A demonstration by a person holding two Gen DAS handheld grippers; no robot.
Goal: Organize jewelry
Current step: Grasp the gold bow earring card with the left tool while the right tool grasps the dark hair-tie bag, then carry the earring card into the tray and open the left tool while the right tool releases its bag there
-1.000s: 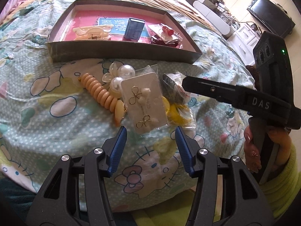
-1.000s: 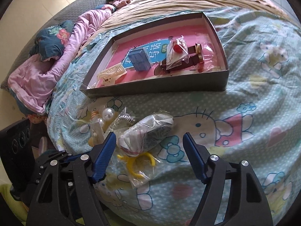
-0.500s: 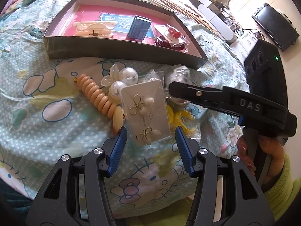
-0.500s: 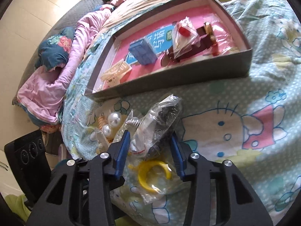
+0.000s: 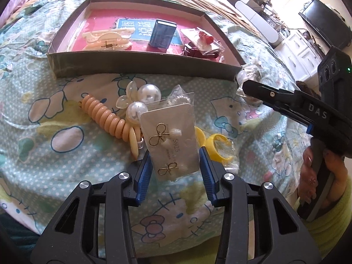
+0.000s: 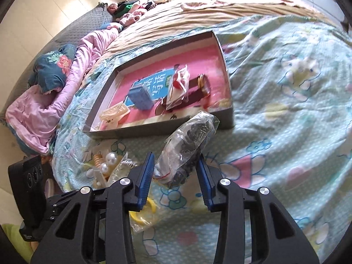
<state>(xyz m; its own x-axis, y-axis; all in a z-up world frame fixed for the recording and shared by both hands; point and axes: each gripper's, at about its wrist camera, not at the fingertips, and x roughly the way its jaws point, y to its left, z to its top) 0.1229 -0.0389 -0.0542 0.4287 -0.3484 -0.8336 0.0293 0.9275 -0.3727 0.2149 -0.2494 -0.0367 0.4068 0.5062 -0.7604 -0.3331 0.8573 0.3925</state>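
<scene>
A shallow grey box (image 5: 140,66) with a pink floor lies on the cartoon-print bedspread. In front of it a sleeved earring card (image 5: 169,129) with gold bow earrings lies flat. My left gripper (image 5: 175,156) is closing on the card's near end, its blue pads against the sleeve's two edges. My right gripper (image 6: 176,160) is shut on a clear bag of dark jewellery (image 6: 189,140) and holds it off the bed, just short of the box's near wall (image 6: 154,132). In the left wrist view that bag (image 5: 248,77) shows at the tip of the right gripper's black finger (image 5: 275,94).
Beside the card lie a tan coil hair tie (image 5: 105,118), pearl pieces (image 5: 149,92) and a bagged yellow ring (image 5: 217,147). The box holds a cream hair claw (image 5: 107,39), a small blue case (image 5: 162,33) and a bag of red jewellery (image 5: 204,39). Pink bedding (image 6: 44,110) lies further left.
The right jaws closed on the clear bag and lifted it off the pile toward the box. The left jaws narrowed onto the earring card.
</scene>
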